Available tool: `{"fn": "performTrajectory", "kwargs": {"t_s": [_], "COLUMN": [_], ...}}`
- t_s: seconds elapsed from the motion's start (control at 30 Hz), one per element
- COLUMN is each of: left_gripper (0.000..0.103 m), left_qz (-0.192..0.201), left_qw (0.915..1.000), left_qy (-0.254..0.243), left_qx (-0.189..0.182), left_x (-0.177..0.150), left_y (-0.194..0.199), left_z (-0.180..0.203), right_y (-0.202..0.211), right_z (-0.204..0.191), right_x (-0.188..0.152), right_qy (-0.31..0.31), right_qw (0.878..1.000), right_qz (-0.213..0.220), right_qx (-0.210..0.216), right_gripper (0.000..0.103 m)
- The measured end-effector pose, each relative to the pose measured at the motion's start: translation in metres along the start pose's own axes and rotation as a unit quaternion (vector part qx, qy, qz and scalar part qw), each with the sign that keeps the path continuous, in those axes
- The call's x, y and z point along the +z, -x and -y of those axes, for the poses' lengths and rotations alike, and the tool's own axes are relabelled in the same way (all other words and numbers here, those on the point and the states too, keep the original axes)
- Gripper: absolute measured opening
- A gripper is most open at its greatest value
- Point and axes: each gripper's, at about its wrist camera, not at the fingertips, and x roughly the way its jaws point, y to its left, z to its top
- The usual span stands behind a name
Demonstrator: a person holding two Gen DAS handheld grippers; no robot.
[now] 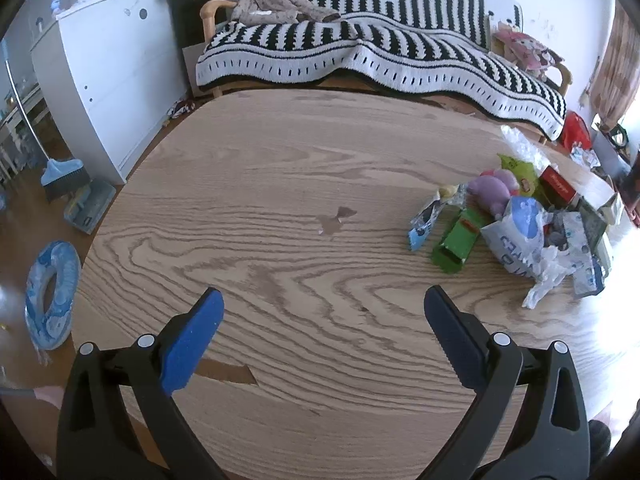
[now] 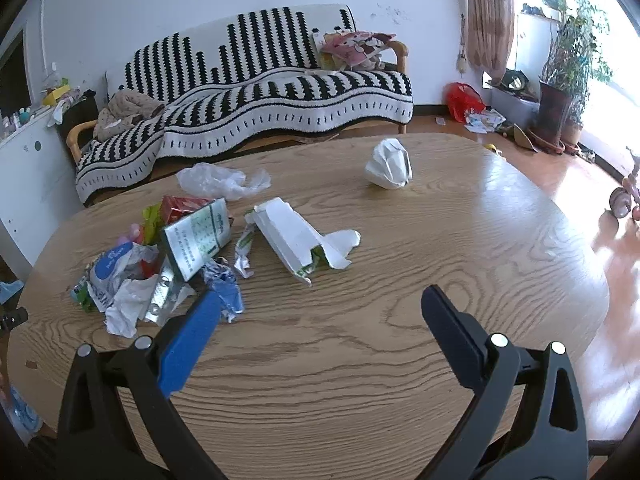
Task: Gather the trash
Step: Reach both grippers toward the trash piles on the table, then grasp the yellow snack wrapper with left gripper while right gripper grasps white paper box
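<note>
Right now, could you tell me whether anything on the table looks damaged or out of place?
Yes. The white carton lies on its side, torn open at one end, apart from the trash pile. A crumpled white paper wad sits alone farther back on the table.

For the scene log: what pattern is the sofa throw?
Black-and-white stripes on the sofa throw, clearest in the right wrist view.

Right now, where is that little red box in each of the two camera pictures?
Left wrist view: the red box is at the far right, behind the trash pile on the table.
Right wrist view: the red box is left of centre, behind the upright printed card.
Shared landmark: the black-and-white striped sofa cover behind the table.
</note>
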Motion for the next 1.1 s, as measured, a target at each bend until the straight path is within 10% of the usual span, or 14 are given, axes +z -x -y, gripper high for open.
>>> {"fn": "performTrajectory", "kwargs": {"t_s": [1.1], "left_gripper": [0.097], "left_qz": [-0.041], "left_qw": [0.9879], "left_qy": [-0.146], "left_qx": [-0.034], "left_x": [0.075], "left_y": [-0.118], "left_z": [0.087], "right_y": [-0.147], "right_z": [-0.015], "right_x": [0.059], "right_qy": [0.084], "right_qw": [0.986], "right_qz": [-0.139], "right_qx": [0.047], "right_gripper": [0.097]}}
